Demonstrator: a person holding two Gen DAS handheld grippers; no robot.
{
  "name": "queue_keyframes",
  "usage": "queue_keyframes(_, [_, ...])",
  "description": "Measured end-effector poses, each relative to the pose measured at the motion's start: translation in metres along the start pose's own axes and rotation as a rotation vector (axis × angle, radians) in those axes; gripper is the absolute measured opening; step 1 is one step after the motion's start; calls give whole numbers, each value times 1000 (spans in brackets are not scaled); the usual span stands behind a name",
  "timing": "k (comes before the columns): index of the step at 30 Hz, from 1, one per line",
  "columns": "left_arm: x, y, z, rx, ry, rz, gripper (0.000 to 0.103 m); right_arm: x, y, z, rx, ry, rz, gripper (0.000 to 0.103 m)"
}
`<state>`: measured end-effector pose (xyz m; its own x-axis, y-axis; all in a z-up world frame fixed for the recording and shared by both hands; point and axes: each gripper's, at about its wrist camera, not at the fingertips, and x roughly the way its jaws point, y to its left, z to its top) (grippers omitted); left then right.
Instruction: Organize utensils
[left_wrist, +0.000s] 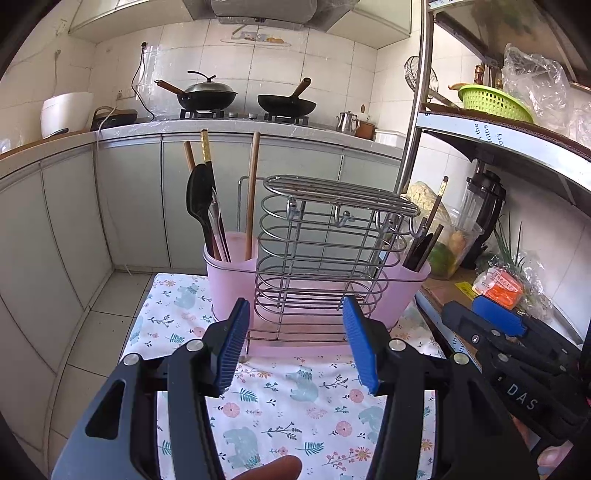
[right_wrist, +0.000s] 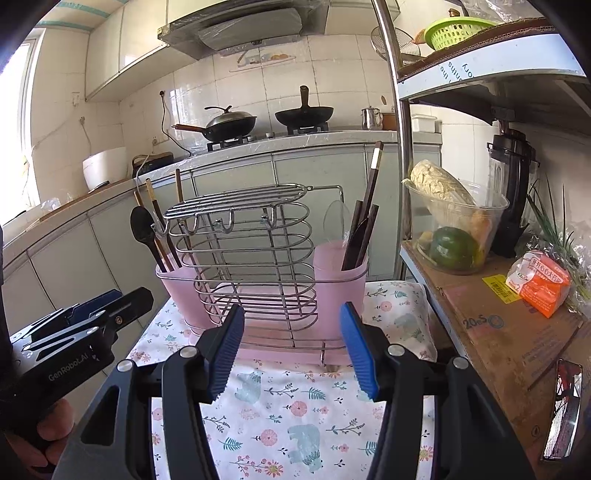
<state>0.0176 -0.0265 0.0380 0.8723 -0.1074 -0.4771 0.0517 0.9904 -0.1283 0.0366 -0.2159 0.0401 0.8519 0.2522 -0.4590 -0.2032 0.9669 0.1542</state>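
Surface: floral cloth (left_wrist: 295, 406) covering a small table.
Room: tiled kitchen, two woks (left_wrist: 210, 94) on the stove behind.
Utensil rack (left_wrist: 321, 258): on the cloth, chopsticks (left_wrist: 252, 195) standing in pink cups.
Left gripper (left_wrist: 295, 343): wide open, empty.
Right gripper (right_wrist: 291, 347): wide open, empty.

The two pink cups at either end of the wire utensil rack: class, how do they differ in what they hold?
The left pink cup holds a black spoon and light wooden chopsticks rising high. The right pink cup holds only dark sticks, one with a white band, plus a clear spoon. The left cup looks fuller. Both are pink, upright, and flank the same wire rack.
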Motion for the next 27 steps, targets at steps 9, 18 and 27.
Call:
queue_keyframes(9, [0, 0, -1, -3, 6, -3, 53, 1, 2, 0, -8, 2, 1, 53])
queue_keyframes(18, [2, 1, -3, -3, 11, 0, 53, 2, 3, -1, -12, 6, 4, 53])
queue_keyframes(27, [2, 1, -3, -2, 9, -3, 53, 2, 5, -1, -20, 5, 7, 53])
